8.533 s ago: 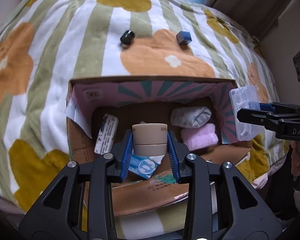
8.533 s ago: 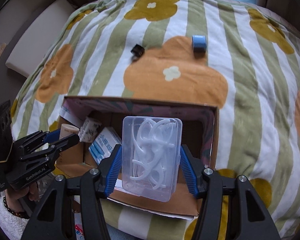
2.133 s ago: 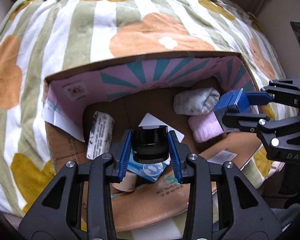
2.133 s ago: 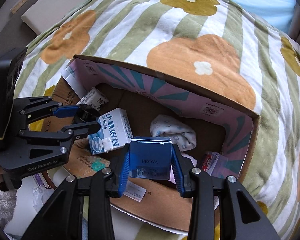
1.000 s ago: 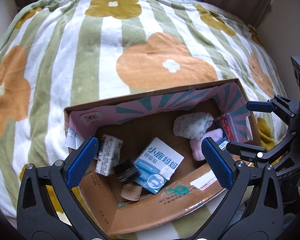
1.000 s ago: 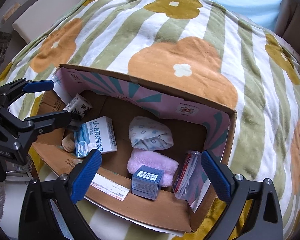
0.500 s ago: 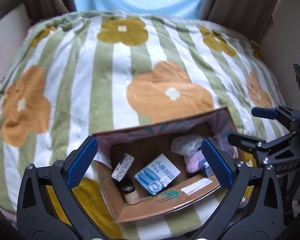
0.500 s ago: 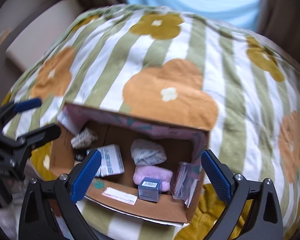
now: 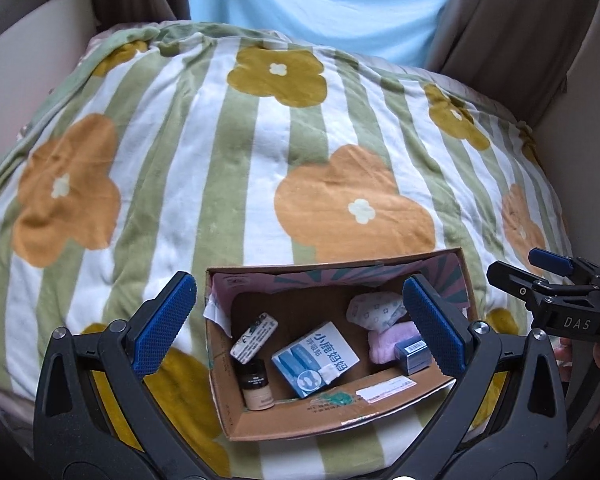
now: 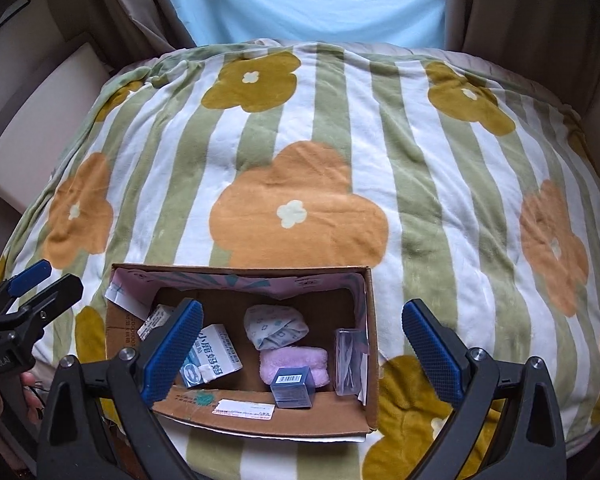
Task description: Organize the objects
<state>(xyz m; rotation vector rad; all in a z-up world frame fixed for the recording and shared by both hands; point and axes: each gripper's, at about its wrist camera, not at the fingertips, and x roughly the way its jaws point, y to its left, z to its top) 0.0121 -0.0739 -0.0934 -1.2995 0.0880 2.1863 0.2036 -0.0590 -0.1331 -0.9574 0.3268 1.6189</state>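
From the left wrist view, the left gripper (image 9: 300, 322) hangs above the cardboard box (image 9: 336, 414) with its jaws spread wide and nothing between them; the box sits at the near edge of the flowered blanket (image 9: 220, 168), and inside it lie a white tube (image 9: 254, 337), a dark-capped jar (image 9: 255, 385), a blue-and-white carton (image 9: 315, 358), a patterned cloth roll (image 9: 376, 309), a pink cloth (image 9: 390, 340) and a small blue box (image 9: 413, 355); the right gripper (image 9: 540, 276) shows at the right edge, also parted and empty. From the right wrist view, the right gripper (image 10: 300, 340) is likewise wide open over the box (image 10: 260, 412), with a clear plastic case (image 10: 350, 360) upright against the right wall; no loose item is visible on the blanket (image 10: 320, 140), so the gathering looks finished; any next move would only be tidying the contents or lifting away clear of the box walls.
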